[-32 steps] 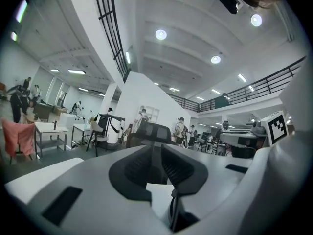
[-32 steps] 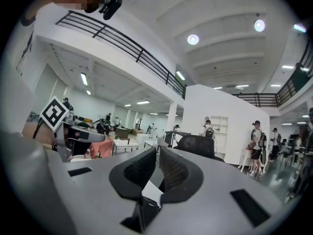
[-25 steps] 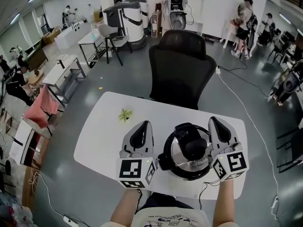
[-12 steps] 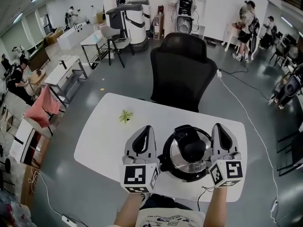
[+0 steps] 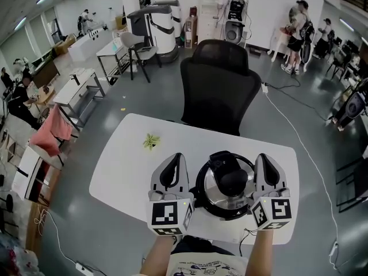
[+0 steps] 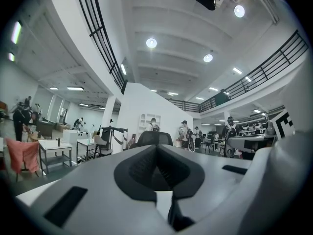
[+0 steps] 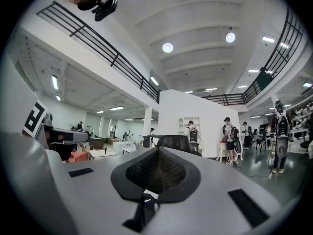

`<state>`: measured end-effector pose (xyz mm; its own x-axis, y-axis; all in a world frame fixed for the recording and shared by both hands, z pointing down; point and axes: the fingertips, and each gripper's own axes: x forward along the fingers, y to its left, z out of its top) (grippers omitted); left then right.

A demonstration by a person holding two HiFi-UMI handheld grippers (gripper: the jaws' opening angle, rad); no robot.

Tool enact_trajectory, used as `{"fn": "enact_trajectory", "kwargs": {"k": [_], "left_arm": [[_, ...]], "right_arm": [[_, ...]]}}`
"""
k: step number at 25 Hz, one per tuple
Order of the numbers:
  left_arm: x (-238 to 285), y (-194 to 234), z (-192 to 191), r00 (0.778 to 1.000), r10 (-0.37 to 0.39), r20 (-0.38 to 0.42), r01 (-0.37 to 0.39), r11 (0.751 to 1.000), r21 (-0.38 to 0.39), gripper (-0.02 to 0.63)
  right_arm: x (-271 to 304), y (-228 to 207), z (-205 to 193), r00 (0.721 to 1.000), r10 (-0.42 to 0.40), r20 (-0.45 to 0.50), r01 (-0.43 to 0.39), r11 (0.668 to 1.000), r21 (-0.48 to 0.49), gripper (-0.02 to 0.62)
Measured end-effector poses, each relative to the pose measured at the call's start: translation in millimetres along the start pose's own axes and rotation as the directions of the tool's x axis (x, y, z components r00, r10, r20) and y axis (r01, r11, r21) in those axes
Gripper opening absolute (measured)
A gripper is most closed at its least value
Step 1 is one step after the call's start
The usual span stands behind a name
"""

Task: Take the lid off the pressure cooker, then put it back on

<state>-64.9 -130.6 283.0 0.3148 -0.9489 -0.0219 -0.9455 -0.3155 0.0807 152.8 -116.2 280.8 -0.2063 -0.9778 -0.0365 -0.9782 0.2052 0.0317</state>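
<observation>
On one white table [image 5: 123, 160] stands one pressure cooker [image 5: 200, 196], its lid [image 5: 217, 191] on, between two grippers. Left gripper [image 5: 176, 157] and right gripper [image 5: 262, 157] sit just beside it, jaws fully closed, gripping nothing.

Bright, even light from round ceiling lamps [image 6: 151, 43] high above the left gripper [image 5: 174, 158] and right gripper [image 5: 263, 158] glints off the steel lid [image 5: 210, 190] between them; fisheye edges bend and darken.

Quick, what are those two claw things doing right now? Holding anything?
Left gripper: closed, holding nothing, just left of the pressure cooker.
Right gripper: closed, holding nothing, on the cooker's other side.
</observation>
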Motion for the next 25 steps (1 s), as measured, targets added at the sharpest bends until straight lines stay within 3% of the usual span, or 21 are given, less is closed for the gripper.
{"fn": "enact_trajectory", "kwargs": {"k": [25], "left_arm": [[-2.4,-2.1,1.2,1.0,-0.001,-0.008,0.001,1.0,0.001,0.014]], "right_arm": [[-6.3,-1.9,1.7,1.0,-0.022,-0.004,0.022,0.999,0.023,0.009]]}}
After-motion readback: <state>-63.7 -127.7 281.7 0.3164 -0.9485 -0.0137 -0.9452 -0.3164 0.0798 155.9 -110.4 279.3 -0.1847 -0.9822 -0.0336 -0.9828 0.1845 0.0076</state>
